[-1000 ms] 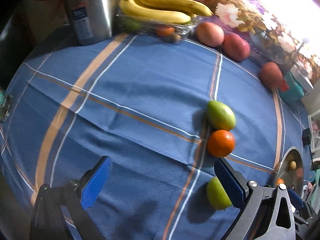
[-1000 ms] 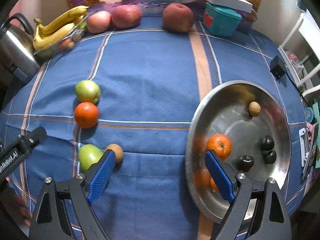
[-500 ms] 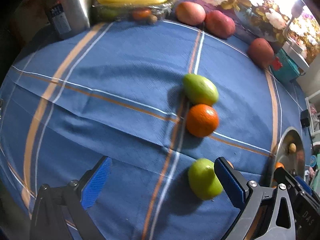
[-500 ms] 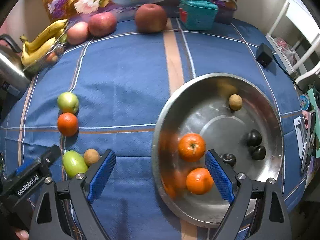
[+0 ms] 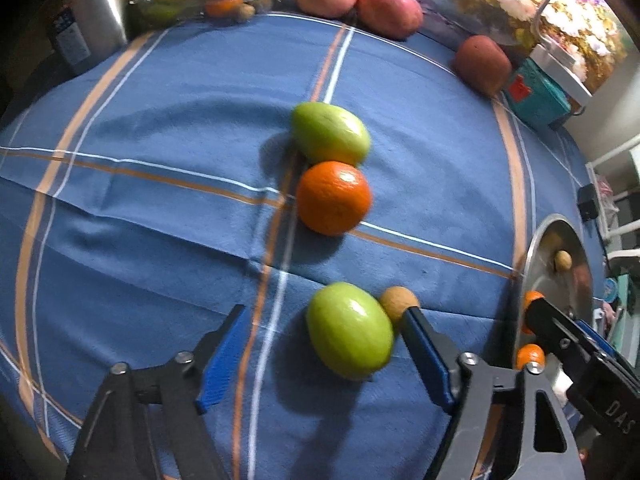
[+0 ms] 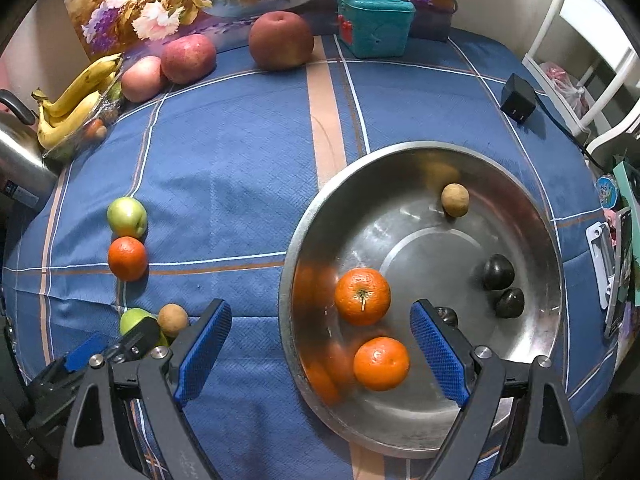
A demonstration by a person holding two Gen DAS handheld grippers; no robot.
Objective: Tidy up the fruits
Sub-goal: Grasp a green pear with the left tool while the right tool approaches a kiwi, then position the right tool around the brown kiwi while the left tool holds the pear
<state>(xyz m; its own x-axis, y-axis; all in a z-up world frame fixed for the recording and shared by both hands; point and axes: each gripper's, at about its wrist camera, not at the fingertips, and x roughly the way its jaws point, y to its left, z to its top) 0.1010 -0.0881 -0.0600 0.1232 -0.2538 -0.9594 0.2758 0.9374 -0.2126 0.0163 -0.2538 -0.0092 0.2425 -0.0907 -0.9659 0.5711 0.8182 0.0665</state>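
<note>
My left gripper (image 5: 326, 346) is open, its blue pads on either side of a green fruit (image 5: 349, 330) lying on the blue cloth, not touching it. A small brown fruit (image 5: 398, 303) sits against the green one by the right pad. Beyond lie an orange (image 5: 333, 198) and another green fruit (image 5: 329, 134). My right gripper (image 6: 320, 344) is open and empty above the near left rim of the steel bowl (image 6: 532, 216), which holds two oranges (image 6: 362, 296), a brown fruit (image 6: 455, 199) and dark fruits (image 6: 498, 272). The left gripper (image 6: 108, 354) shows at lower left of the right wrist view.
Three red apples (image 6: 280, 40) line the back of the table, with bananas (image 6: 76, 104) on a wrapped tray and a steel kettle (image 6: 16, 156) at far left. A teal box (image 6: 372, 24) and a black adapter (image 6: 518, 98) sit at the back right. A white chair (image 6: 592, 60) stands to the right.
My left gripper has moved forward and right until the near green fruit lies between its pads. My right gripper has moved right, over the bowl; a second orange has come into view.
</note>
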